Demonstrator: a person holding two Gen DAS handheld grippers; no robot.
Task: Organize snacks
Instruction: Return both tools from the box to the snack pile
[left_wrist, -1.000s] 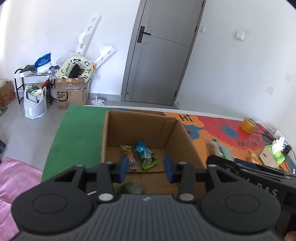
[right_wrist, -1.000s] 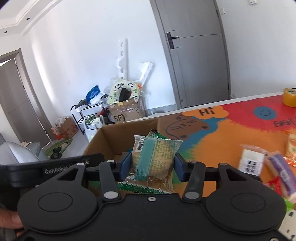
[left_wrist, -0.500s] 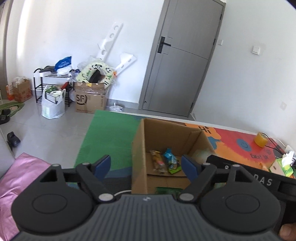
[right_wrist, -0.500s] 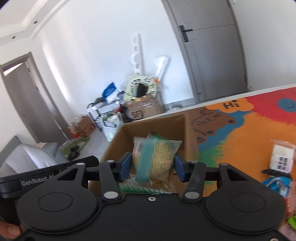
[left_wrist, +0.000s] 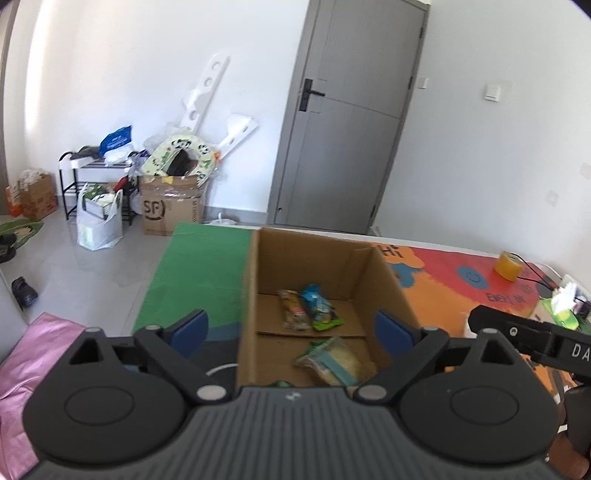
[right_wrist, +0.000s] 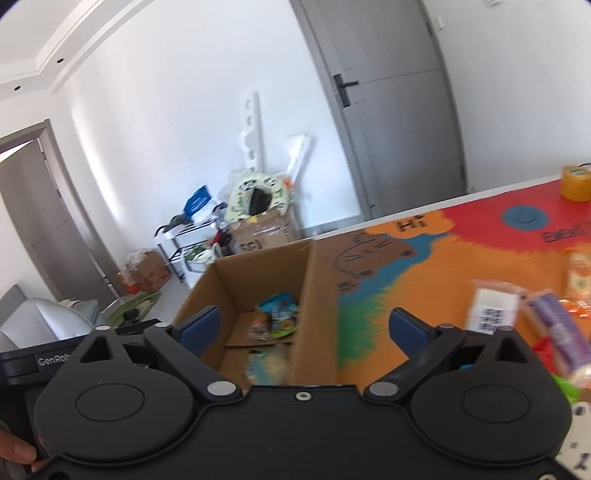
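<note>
Snacks are seen inside the open cardboard box (left_wrist: 255, 295): a blue packet (left_wrist: 314, 301) and a brownish packet (left_wrist: 291, 314) lie together toward the far wall, and a teal-banded pastry pack (left_wrist: 332, 360) lies nearer the front, blurred and partly cut off in the right wrist view. Both the left gripper (left_wrist: 291, 328) and the right gripper (right_wrist: 303, 328) are spread wide and hold nothing. More packets, among them a white one (right_wrist: 489, 310) and a purple one (right_wrist: 557, 334), are smeared by blur on the colourful mat (right_wrist: 424, 273) right of the box, whose green end (left_wrist: 199, 273) lies bare to its left.

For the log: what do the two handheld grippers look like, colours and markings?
Both are matte black with round pivot discs, silver pins and blue finger pads. The left gripper has a ribbed grey top; the right gripper is smooth black. White lettering "GenRob" marks the left gripper's side.
</note>
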